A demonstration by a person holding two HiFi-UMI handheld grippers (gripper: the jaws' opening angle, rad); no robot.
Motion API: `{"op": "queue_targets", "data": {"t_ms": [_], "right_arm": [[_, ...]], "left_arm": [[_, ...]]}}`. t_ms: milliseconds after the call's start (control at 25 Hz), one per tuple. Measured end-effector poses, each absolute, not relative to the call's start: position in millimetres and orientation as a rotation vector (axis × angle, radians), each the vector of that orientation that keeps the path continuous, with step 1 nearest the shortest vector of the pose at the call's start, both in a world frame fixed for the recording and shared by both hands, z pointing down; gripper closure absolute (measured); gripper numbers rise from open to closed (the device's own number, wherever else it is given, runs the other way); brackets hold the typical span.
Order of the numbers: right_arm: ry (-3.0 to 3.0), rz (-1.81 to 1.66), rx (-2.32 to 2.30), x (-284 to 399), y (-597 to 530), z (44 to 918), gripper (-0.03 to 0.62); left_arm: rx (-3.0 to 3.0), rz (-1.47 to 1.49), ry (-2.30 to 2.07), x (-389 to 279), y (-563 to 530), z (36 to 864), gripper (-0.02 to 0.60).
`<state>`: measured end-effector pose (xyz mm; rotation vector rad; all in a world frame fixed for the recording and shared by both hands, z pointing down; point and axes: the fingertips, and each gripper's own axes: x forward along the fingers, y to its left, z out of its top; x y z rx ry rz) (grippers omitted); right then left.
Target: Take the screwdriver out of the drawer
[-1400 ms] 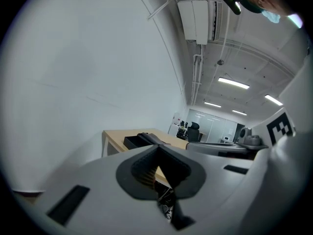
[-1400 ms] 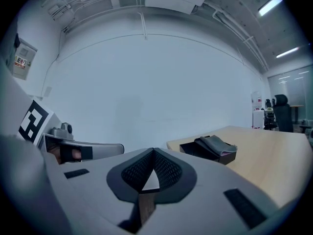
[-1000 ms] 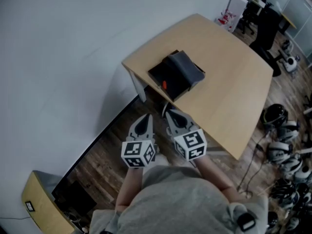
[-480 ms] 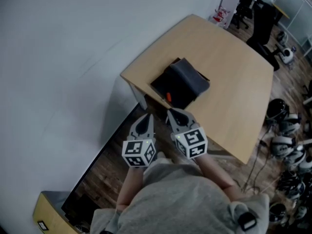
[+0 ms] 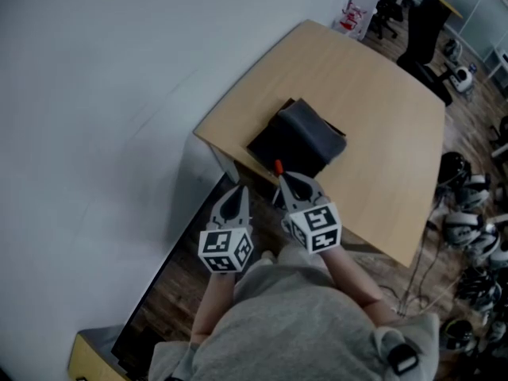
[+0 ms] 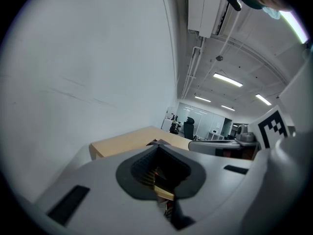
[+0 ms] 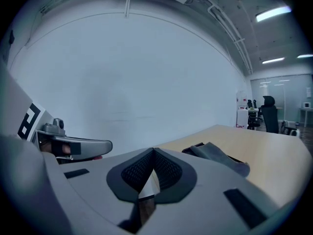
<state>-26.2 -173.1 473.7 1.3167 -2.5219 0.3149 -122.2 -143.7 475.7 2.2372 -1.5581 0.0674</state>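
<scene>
A black drawer box (image 5: 274, 145) sits near the table's left corner with a grey fabric cover (image 5: 313, 133) lying over it. At its near end a small orange-red piece (image 5: 279, 167) shows, seemingly the screwdriver's handle; the rest is hidden. My right gripper (image 5: 287, 182) is shut and empty, its tip just short of that orange piece. My left gripper (image 5: 238, 189) is shut and empty too, left of the right one, over the floor before the table's edge. The right gripper view has the grey cover (image 7: 220, 159) ahead of its closed tips (image 7: 153, 150). The left gripper's (image 6: 156, 146) tips also meet.
The light wooden table (image 5: 381, 94) stands against a white wall (image 5: 95, 94). Several helmets or headsets (image 5: 468, 213) and cables lie on the floor to the right. A low wooden cabinet (image 5: 91, 359) is at the lower left. Office chairs (image 5: 421, 22) stand far behind.
Both grippers have moved forward toward the table together, staying shut. The drawer box and its orange piece now lie closer to the right gripper's tip.
</scene>
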Motion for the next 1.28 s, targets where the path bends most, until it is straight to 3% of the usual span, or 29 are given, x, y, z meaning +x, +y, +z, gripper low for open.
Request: {"op": "queue_targets", "data": {"t_ms": [1200, 1280], "right_arm": [[-2.09, 0.607, 1.095, -19, -282, 610, 0.592], [-2.065, 0.641, 1.062, -21, -283, 616, 0.564]], "left_arm": [[2.141, 0.182, -1.486, -141, -257, 538, 0.581], [2.143, 0.186, -1.48, -140, -263, 538, 0.581]]}}
